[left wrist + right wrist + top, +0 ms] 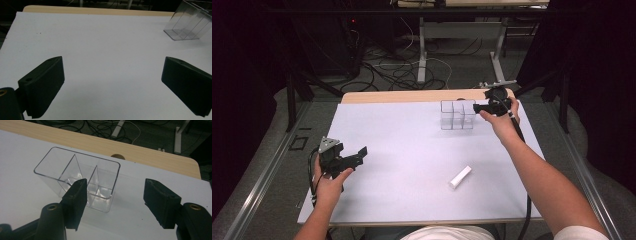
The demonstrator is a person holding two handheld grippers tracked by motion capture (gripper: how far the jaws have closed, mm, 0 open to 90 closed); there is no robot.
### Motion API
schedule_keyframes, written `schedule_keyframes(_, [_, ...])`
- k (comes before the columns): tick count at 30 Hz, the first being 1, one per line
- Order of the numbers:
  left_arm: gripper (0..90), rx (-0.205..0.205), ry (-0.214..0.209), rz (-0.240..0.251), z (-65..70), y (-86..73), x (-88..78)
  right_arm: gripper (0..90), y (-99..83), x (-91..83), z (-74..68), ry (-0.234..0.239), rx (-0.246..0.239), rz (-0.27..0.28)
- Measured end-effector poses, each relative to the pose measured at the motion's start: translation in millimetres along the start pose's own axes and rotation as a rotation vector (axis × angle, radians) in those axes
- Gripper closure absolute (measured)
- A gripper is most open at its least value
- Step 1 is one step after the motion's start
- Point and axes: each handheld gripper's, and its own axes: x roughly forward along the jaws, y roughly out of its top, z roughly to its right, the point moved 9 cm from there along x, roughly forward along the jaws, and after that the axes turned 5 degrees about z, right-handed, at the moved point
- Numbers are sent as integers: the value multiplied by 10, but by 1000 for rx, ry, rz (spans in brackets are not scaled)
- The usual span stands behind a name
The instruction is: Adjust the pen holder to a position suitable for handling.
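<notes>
Tongs on the right [478, 107] hover at about two o'clock on the bench [402, 150], jaws partly spread with nothing between them, just beside the right end of the clear three-compartment box [457, 115]. In the right gripper view, the box [77, 178] stands upright at roughly eleven o'clock from the jaws, its long axis running across them. Left tongs [357, 156] sit at eight o'clock, spread wide and empty, well apart from it. A white block [460, 176] lies at five o'clock.
</notes>
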Motion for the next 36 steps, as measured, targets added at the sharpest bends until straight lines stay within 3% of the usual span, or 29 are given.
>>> schedule_keyframes(11, [47, 2, -2, -13, -2, -21, 9, 408, 49, 185, 71, -26, 39, -34])
schedule_keyframes(16, [48, 2, 1, -9, 1, -25, 24, 462, 38, 285, 70, -15, 112, -43])
schedule_keyframes(20, [48, 2, 0, -9, -1, -27, 26, 492, -15, 386, 96, -24, 132, -72])
schedule_keyframes(28, [48, -3, 2, -12, -14, -35, 24, 587, -92, 518, 117, -38, 148, -106])
schedule_keyframes(33, [49, -4, 3, -11, -12, -38, 22, 653, -122, 589, 74, -20, 161, -118])
schedule_keyframes(36, [49, -4, 2, -10, -8, -38, 23, 699, -162, 624, 61, -27, 148, -137])
